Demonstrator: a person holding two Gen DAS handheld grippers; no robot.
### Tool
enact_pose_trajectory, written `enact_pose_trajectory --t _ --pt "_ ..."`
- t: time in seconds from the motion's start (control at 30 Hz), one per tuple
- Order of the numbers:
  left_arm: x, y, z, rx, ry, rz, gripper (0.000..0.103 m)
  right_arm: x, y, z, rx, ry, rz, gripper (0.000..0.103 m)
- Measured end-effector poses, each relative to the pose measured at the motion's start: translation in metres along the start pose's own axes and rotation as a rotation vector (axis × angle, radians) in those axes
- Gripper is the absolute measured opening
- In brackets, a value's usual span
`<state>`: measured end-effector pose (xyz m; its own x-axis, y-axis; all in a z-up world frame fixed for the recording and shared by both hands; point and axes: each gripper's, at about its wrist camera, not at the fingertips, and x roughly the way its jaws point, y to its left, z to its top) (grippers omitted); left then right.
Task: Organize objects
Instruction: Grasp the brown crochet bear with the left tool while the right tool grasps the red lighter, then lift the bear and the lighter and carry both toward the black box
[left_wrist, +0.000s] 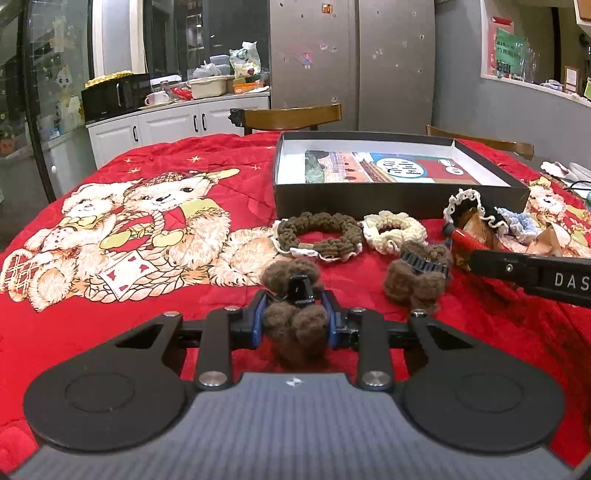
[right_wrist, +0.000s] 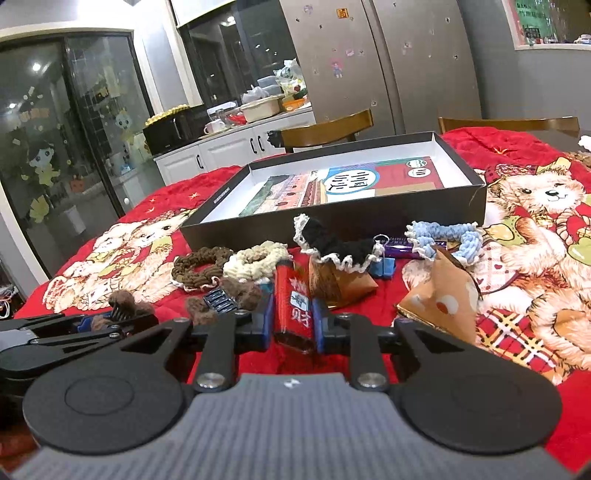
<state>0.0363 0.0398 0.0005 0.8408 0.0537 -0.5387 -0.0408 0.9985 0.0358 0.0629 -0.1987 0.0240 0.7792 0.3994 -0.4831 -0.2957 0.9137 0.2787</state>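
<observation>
Left wrist view shows the left gripper (left_wrist: 295, 325) closed on a fuzzy brown hair clip (left_wrist: 295, 317), whose black plastic teeth stick up between the blue pads while the wool bulges out fore and aft; it looks held just above the red bear-print blanket (left_wrist: 110, 295). Right wrist view shows the right gripper (right_wrist: 293, 321) clamped narrow on a red lighter (right_wrist: 293, 306), gripped at its lower half with the printed end pointing away. Both pieces seem meant for the open black box (left_wrist: 399, 197), which sits at the far side of the pile with a printed card lying flat inside and plenty of bare white floor on its left. To do this step well, I would lift each item clear of the clutter before travelling, since a second brown clip (left_wrist: 417, 277), a dark brown scrunchie (left_wrist: 321, 238) and a cream scrunchie (left_wrist: 393, 230) lie directly between the grippers and the box wall. The wool gives under pressure, so the left grip should stay firm until the clip is over the rim. The lighter is hard and smooth and could pivot between the pads; keep it level and set it low before letting go. Moving one hand at a time avoids the two tools crossing, as they sit near each other.
</observation>
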Motion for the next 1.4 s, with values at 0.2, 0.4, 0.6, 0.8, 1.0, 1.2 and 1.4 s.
enact_pose_trajectory --t 0.2,0.4,0.6,0.8,1.0,1.2,1.4 --pt "-0.001 0.0 0.0 -0.001 -0.001 0.003 0.035 -0.002 -0.003 0.0 0.021 -0.003 0.013 0.024" --pt "0.0 0.0 0.0 -0.001 0.001 0.004 0.035 -0.005 -0.006 -0.002 0.051 -0.006 0.024 0.024" --pt "0.002 0.0 0.0 0.002 0.008 0.006 0.035 -0.008 -0.008 -0.001 0.073 -0.02 0.034 0.024" --pt "0.001 -0.001 -0.001 0.004 0.006 0.013 0.035 -0.011 -0.009 0.0 0.089 -0.036 0.035 0.024" --pt "0.001 -0.002 0.0 0.009 0.008 0.021 0.035 -0.017 -0.007 0.002 0.103 -0.056 0.061 0.024" --pt "0.002 -0.001 0.001 0.002 0.014 0.041 0.035 -0.021 -0.002 0.007 0.11 -0.07 0.088 0.024" --pt "0.004 0.001 0.005 -0.004 0.036 0.059 0.035 -0.026 0.001 0.015 0.133 -0.071 0.106 0.024"
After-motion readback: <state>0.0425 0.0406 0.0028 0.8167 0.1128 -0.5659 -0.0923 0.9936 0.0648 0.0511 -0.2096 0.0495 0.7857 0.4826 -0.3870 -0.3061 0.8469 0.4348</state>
